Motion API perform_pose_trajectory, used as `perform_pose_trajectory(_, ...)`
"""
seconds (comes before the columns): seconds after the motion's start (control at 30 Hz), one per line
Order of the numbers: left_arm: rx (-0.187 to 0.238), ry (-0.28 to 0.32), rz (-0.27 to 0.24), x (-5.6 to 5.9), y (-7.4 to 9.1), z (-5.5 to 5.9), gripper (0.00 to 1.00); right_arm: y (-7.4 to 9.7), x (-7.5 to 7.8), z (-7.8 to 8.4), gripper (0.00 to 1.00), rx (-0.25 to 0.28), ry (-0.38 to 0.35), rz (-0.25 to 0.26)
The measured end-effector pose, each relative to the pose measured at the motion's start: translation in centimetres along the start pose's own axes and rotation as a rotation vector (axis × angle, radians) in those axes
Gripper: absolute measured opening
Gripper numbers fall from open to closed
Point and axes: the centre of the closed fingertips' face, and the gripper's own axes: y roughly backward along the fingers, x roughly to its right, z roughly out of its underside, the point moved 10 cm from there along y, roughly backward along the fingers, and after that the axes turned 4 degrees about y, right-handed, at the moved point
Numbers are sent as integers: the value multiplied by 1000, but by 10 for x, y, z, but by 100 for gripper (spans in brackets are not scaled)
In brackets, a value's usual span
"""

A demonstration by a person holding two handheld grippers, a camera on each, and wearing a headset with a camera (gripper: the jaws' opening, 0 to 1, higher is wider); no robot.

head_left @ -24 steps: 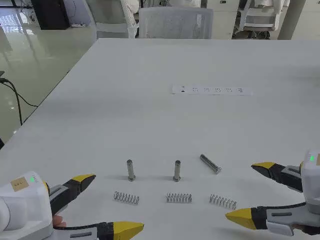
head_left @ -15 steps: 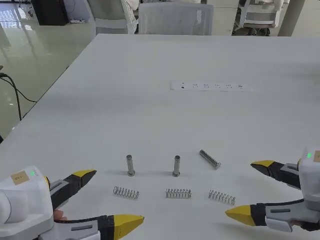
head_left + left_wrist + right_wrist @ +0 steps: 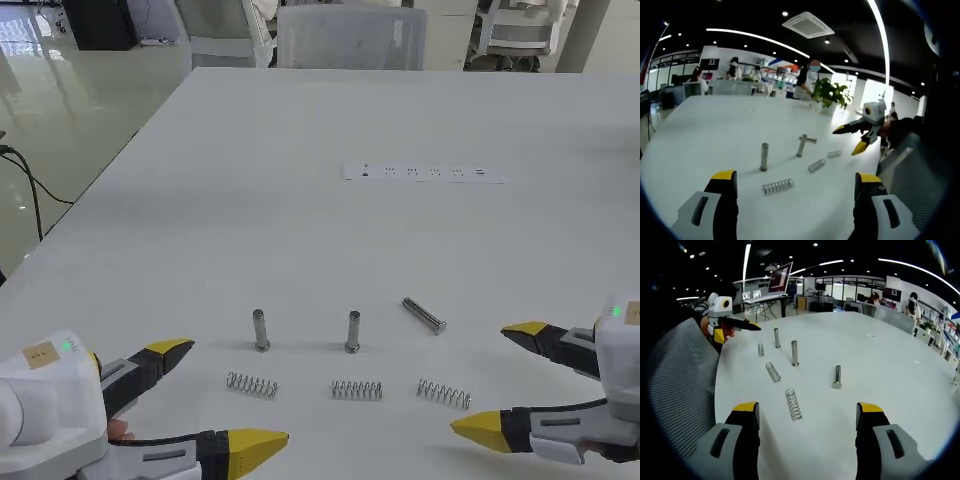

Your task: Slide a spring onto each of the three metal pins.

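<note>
Head view puts the left gripper (image 3: 238, 392) at the lower left of the frame, jaws spread wide and holding nothing. The right gripper (image 3: 478, 380) at the lower right is likewise spread and empty. Neither has shifted to speak of over the last half second, and both flank the parts on the white table (image 3: 400, 240).

Between them, across the lower middle of the frame, three springs lie flat in a row, each apart from the others: left spring (image 3: 252, 385), middle spring (image 3: 357, 389) and right spring (image 3: 443, 394). Just above that row the left pin (image 3: 260, 330) and middle pin (image 3: 353, 331) stand upright, as in the frames before.

The one thing that looks changed is the third pin (image 3: 424, 314), lying on its side right of centre. Measured against the standing pins, it seems to have crept slightly toward the upper right, probably a small roll, though the shift is slight.

No spring is on a pin yet, so the task looks to be at its start. That loose pin will likely need steadying before a spring goes on. A power strip (image 3: 420, 173) lies further up the frame, well apart.
</note>
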Motion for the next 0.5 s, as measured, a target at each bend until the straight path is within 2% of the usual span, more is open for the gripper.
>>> perform_pose_trajectory(0.5, -5, -2, 1, -1, 0, 0, 94, -2, -1, 0, 78, -13, 3, -8)
